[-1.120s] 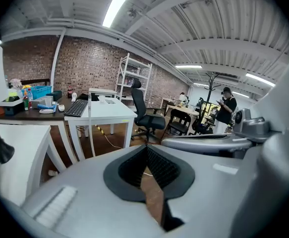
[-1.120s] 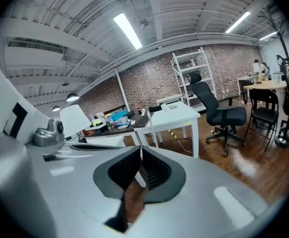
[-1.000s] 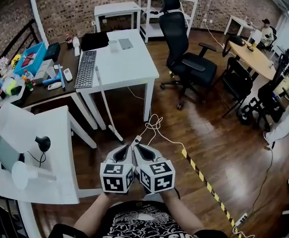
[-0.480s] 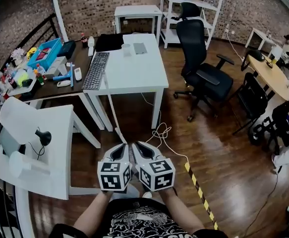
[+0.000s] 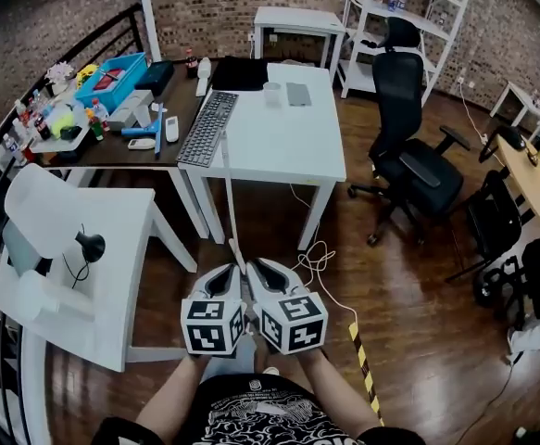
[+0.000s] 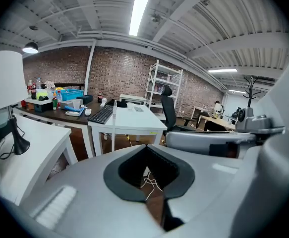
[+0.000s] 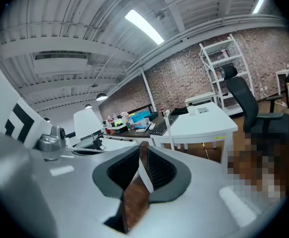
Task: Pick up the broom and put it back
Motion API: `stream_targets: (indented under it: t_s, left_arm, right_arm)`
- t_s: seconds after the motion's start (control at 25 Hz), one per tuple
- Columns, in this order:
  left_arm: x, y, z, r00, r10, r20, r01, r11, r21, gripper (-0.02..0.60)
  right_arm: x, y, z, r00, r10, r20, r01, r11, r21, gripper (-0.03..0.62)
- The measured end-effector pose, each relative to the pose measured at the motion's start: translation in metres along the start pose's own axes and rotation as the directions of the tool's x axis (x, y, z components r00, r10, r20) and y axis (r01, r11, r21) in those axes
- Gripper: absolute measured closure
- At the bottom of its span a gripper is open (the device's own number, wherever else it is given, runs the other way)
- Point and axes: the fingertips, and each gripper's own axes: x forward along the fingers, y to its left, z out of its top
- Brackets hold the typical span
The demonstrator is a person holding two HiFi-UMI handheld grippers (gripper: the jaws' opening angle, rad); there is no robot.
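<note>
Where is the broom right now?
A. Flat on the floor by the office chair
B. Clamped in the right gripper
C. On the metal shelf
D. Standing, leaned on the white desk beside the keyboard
D: the broom stands with its pale handle against the near edge of the white desk, beside the keyboard.

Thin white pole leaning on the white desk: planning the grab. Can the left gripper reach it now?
Probably yes: the thin white pole stands just ahead of the left gripper, nothing between them; its closed jaws must open first.
</note>
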Motion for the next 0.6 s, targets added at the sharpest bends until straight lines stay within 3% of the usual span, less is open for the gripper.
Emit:
stream_targets:
  t_s: [0.6]
  left_arm:
    - [0.101,0.094,0.07,1.0,0.023,0.013,-0.022,0.998,-0.067,0.572]
  right_arm:
    - [0.147,-0.037,0.055,0.998,0.012,-0.057,-0.016,0.997,-0.071,0.544]
